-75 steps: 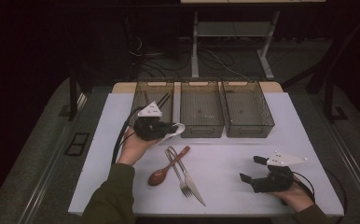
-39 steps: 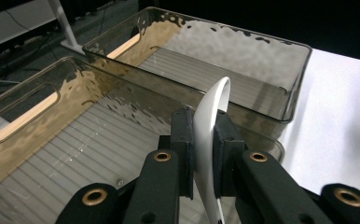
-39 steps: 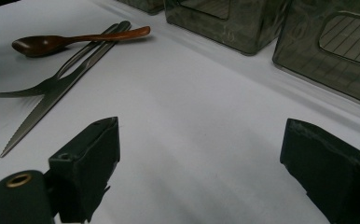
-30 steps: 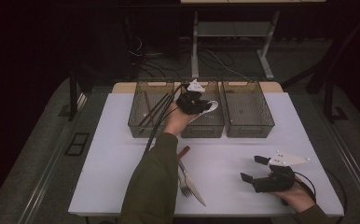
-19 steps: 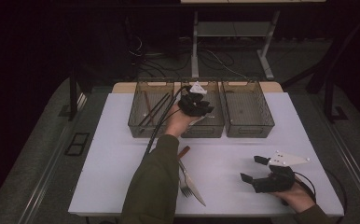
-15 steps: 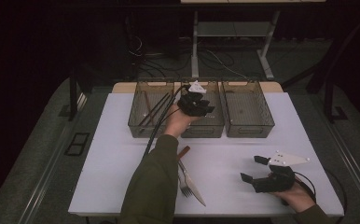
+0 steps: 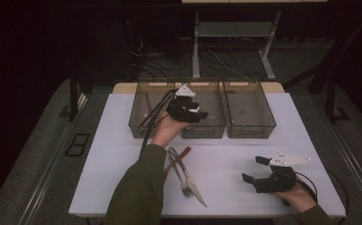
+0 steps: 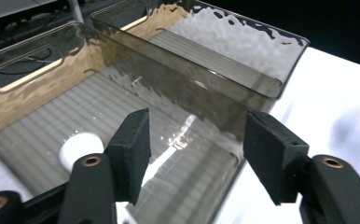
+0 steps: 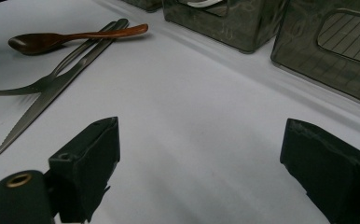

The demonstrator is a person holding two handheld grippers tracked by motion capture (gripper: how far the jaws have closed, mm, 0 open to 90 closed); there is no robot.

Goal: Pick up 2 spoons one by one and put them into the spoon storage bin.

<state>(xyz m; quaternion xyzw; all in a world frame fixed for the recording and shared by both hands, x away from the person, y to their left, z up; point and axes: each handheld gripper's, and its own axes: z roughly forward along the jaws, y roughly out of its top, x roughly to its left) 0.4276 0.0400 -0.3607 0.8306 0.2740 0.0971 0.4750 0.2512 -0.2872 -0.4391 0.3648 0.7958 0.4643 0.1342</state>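
No brand, label or legible writing found on any item. Counted: three smoked clear bins in a row at the far edge of the white table [image 7: 113,154]: left bin [image 7: 141,119], middle bin [image 7: 213,123], right bin [image 7: 248,112]. One white spoon [image 8: 78,149] lying on the ribbed floor of the middle bin, seen past the left-hand jaw in the left gripper view. Left gripper [image 7: 202,114] held above the middle bin, jaws just been opening, parted with nothing between them, the spoon released below. On the table near the front edge: one wooden spoon [image 9: 66,38], one fork [image 9: 52,77], one knife [image 9: 59,84], the three overlapping in a loose pile. Right gripper [image 7: 254,169] resting on the table at front right, well apart from the cutlery, jaws spread wide, empty.
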